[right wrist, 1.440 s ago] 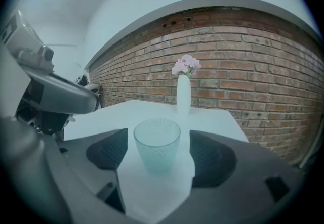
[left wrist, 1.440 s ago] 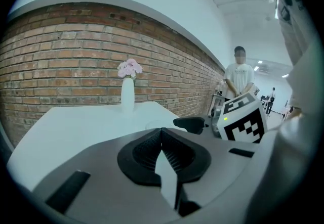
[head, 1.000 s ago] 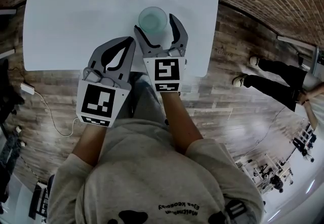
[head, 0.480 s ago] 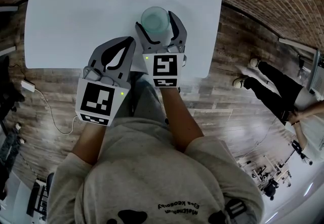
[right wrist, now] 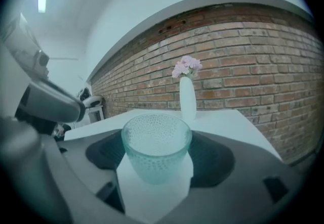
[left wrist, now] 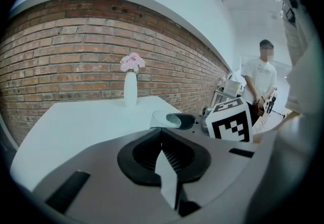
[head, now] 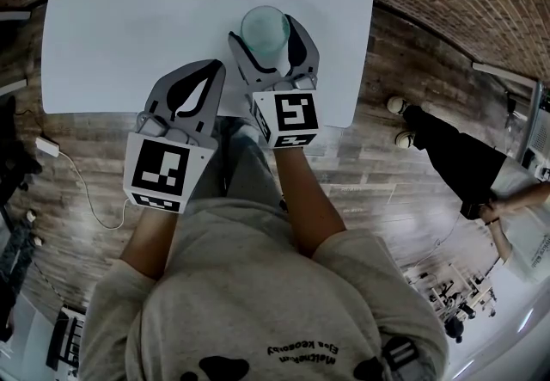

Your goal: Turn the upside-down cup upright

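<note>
A pale green dimpled glass cup stands mouth up between the jaws of my right gripper, near the front edge of the white table. In the right gripper view the cup fills the gap, its sides against both dark pads, so the right gripper is shut on it. My left gripper rests shut and empty at the table's front edge, just left of the right one. From the left gripper view the cup shows ahead to the right.
A white vase with pink flowers stands at the table's far end against the brick wall, also seen as the vase. A person walks on the wooden floor to the right. A cable lies on the floor at left.
The right gripper has rolled slightly with the cup in it and shifted a little farther onto the table. The left gripper has stayed put. The person at right has walked on.
</note>
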`<action>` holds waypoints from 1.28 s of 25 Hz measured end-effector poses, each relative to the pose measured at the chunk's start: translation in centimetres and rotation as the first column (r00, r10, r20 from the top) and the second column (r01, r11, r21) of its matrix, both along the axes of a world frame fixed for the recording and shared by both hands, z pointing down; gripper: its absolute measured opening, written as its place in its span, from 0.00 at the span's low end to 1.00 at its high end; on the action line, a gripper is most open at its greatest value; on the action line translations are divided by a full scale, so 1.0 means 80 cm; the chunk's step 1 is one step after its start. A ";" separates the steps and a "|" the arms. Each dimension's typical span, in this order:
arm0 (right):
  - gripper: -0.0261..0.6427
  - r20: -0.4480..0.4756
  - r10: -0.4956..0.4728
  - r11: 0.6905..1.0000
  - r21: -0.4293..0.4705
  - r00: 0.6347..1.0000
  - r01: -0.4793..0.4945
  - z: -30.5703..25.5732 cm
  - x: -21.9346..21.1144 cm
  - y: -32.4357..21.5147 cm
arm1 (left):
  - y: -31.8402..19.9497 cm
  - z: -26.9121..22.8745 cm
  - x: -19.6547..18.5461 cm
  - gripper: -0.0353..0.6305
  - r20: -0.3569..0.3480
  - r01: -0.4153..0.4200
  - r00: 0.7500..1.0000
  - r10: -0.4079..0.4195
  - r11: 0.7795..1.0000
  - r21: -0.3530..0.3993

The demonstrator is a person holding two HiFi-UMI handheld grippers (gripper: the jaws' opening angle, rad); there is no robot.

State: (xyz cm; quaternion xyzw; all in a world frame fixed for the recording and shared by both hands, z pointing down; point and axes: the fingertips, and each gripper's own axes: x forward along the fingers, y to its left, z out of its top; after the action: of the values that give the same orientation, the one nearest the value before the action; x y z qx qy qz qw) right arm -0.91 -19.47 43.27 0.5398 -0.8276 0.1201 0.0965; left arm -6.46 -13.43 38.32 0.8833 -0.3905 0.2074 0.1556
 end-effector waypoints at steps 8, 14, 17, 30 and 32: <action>0.60 0.279 0.031 0.999 -0.022 0.960 -0.026 -0.013 0.005 0.010 | 0.012 -0.007 0.003 0.07 -0.006 -0.006 1.000 0.006 1.000 0.012; 0.60 0.433 0.021 1.000 -0.021 0.901 -0.014 -0.020 -0.007 0.020 | 0.021 -0.014 0.002 0.07 -0.010 -0.004 1.000 0.005 1.000 0.026; 0.60 0.509 0.009 1.000 -0.025 0.860 0.004 -0.023 -0.015 0.025 | 0.024 -0.017 0.001 0.07 -0.009 -0.003 1.000 0.003 0.999 0.032; 0.60 0.854 0.023 0.995 -0.073 0.520 0.075 -0.021 -0.021 0.039 | 0.032 -0.026 0.006 0.07 -0.018 -0.013 1.000 0.014 0.999 0.052; 0.60 0.868 0.019 0.994 -0.071 0.497 0.086 -0.021 -0.023 0.041 | 0.032 -0.026 0.007 0.07 -0.019 -0.014 1.000 0.015 0.999 0.052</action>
State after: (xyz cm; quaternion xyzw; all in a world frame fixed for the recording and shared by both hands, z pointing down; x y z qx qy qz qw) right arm -2.76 -16.20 41.59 0.3849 -0.7672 0.4155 -0.3010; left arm -5.92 -10.88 36.26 0.8919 -0.3878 0.1896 0.1351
